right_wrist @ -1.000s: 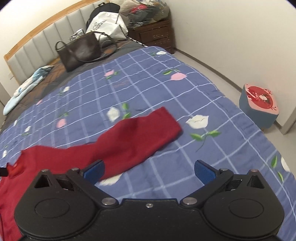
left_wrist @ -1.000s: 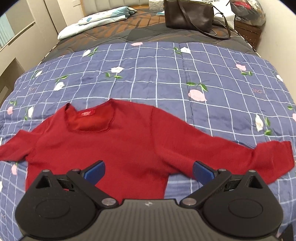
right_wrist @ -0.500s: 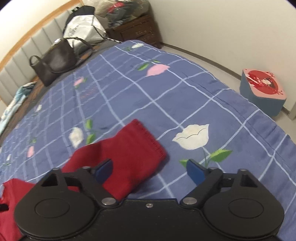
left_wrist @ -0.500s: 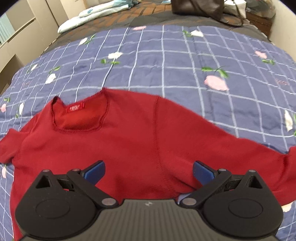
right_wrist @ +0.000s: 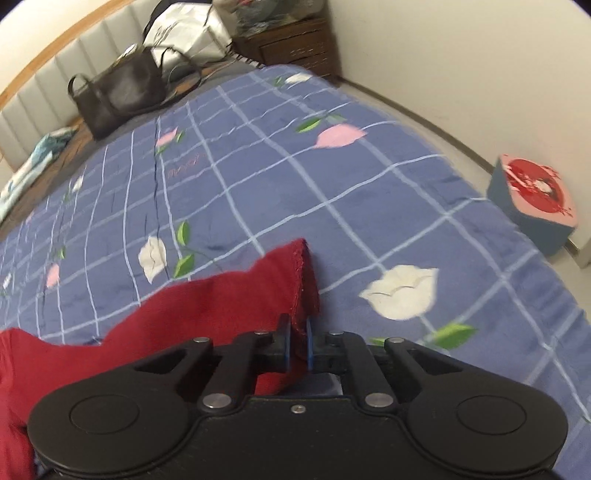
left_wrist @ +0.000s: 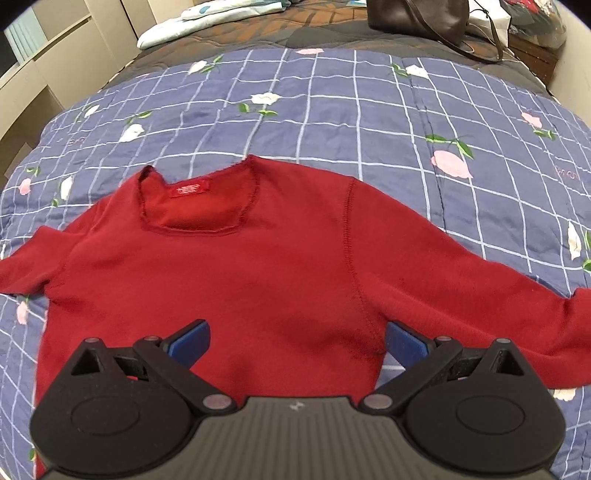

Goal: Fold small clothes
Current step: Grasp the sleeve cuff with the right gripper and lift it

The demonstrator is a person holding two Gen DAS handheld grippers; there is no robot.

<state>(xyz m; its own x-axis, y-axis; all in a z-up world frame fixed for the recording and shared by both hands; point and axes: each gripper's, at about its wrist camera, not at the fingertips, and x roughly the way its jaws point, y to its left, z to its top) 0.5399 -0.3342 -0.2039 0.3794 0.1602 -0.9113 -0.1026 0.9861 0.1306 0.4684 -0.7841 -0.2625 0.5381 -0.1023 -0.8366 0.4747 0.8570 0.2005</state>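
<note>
Right wrist view — right gripper point(right_wrist: 298, 341) apparently pinches the sweater point(right_wrist: 207, 306) cuff.

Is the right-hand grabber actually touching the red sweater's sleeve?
Touching. In the right wrist view, the right gripper has its jaws shut on the cuff edge of the red sweater, with the fabric pinched between them.

Brown handbag point(left_wrist: 417, 16) on floral checked quilt point(left_wrist: 332, 110); blue stool point(right_wrist: 532, 206) beside bed.
</note>
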